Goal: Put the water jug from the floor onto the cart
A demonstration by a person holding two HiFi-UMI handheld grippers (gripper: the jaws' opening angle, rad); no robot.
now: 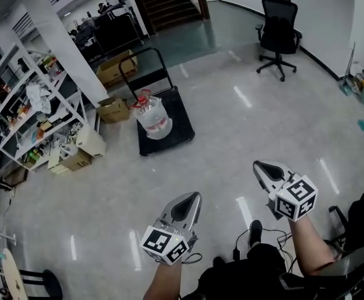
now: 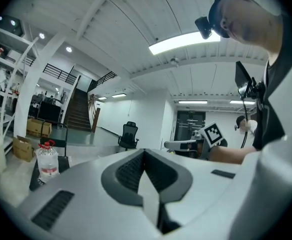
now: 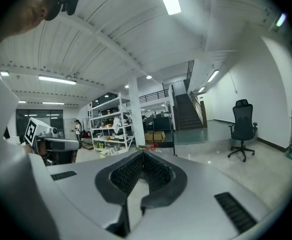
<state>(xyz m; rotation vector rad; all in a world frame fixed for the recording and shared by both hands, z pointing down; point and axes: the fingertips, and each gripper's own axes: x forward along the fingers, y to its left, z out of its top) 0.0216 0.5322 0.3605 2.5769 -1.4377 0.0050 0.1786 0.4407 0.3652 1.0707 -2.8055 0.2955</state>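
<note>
Placement looks complete: the water jug (image 1: 153, 116) stands upright on the black deck of the cart (image 1: 180, 127), close to the push handle (image 1: 145, 54) and off the floor (image 1: 231, 136). Its red cap is on top, and it seems to lean against nothing.

The left gripper (image 1: 193, 200) and the right gripper (image 1: 261, 167) are both well apart from the cart. They sit low in the head view, near the person's body, and point roughly toward the cart. The left gripper's fingers (image 2: 135, 171) are pressed together with nothing between them. The right gripper's fingers (image 3: 135, 176) are likewise closed on nothing.

Judging by this, the lifting and setting down are done and nothing is being carried. At most, what may be left is checking that the jug sits fully within the deck's edges, and from here it appears to.
</note>
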